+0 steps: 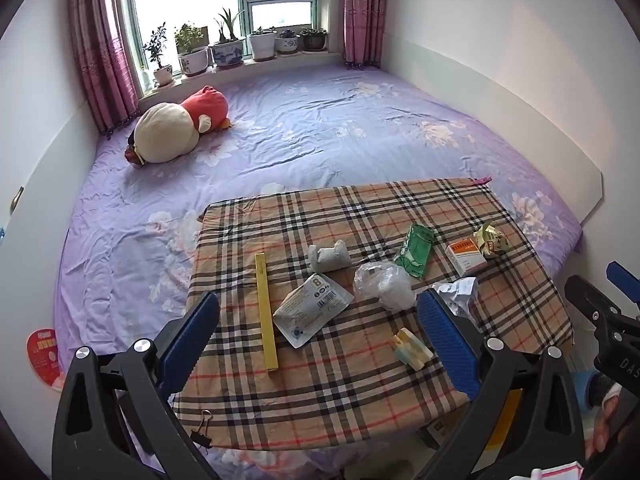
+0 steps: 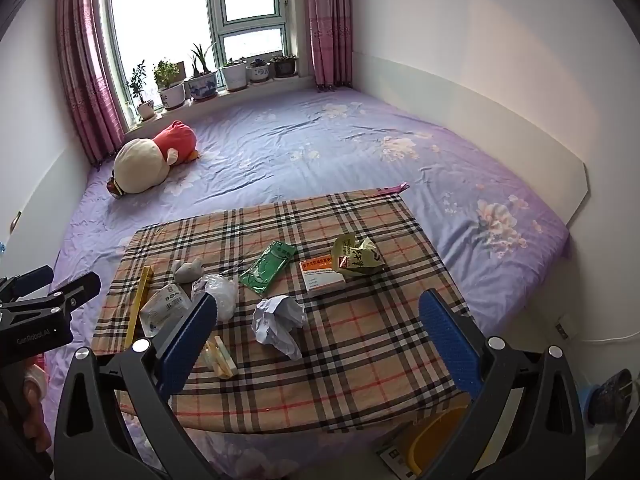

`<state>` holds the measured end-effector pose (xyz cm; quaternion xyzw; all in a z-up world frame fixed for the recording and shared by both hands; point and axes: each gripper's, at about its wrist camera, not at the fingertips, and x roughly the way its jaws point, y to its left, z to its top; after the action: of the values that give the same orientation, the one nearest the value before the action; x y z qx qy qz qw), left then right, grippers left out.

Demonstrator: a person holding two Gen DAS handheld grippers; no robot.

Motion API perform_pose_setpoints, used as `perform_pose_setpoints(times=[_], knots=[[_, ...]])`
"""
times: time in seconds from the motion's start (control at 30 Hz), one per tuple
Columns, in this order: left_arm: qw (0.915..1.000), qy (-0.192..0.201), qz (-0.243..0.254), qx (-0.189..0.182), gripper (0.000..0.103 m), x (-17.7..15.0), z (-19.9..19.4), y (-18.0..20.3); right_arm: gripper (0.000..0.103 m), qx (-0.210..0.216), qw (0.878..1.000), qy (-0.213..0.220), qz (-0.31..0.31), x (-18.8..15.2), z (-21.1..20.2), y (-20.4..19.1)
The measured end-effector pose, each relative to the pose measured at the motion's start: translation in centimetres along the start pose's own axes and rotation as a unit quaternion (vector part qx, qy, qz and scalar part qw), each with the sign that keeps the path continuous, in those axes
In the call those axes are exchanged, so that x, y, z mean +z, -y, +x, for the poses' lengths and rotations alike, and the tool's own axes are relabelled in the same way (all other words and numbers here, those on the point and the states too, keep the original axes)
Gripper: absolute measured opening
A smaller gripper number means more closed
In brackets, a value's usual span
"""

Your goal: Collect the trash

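- Bedroom from the left wrist view: purple floral bedsheet (image 1: 320,128), potted plants (image 1: 228,46) lined up on the windowsill, pink curtains (image 1: 100,40) on both sides, a plush toy (image 1: 172,128) lying near the window.
- Plaid cloth (image 1: 360,360) covers a raised surface at the near end of the bed, and the trash is scattered on it.
- Left gripper (image 1: 320,336) hangs over the cloth's near part, jaws spread wide, nothing between the pads.
- Between its fingers lie a yellow strip box (image 1: 266,312), a grey foil pouch (image 1: 312,308), a clear plastic bag (image 1: 384,284) and a small pale wrapper (image 1: 412,348).
- Farther back: grey wad (image 1: 330,256), green packet (image 1: 416,252), white-and-orange medicine box (image 1: 464,256), crumpled yellow-green wrapper (image 1: 492,240).
- Crumpled white paper (image 1: 460,292) peeks out just behind the right finger.
- Over to the right wrist view: same bed, same window, plaid cloth (image 2: 360,340) dead ahead.
- Right gripper (image 2: 320,336) is also wide open and empty, poised above the cloth.
- Crumpled white paper (image 2: 278,320) sits between its fingers, apart from both pads.
- Medicine box (image 2: 322,276) touches the yellow-green wrapper (image 2: 358,256); green packet (image 2: 268,266) lies just left of them.
- Left gripper (image 2: 48,296) shows at the left edge, a hand (image 2: 34,404) below it.
- Yellow tub (image 2: 436,436) pokes out under the cloth's near edge.
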<state>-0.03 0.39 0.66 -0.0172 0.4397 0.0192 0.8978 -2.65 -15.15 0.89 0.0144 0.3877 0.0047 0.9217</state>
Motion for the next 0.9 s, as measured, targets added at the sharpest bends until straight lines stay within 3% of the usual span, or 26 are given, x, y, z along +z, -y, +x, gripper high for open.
perform_pose_setpoints(times=[0.9], knots=[[0.9999,0.013,0.004,0.003,0.098,-0.12,-0.53,0.36,0.101,0.0,1.0,0.001,0.0,-0.11,-0.76,-0.13]])
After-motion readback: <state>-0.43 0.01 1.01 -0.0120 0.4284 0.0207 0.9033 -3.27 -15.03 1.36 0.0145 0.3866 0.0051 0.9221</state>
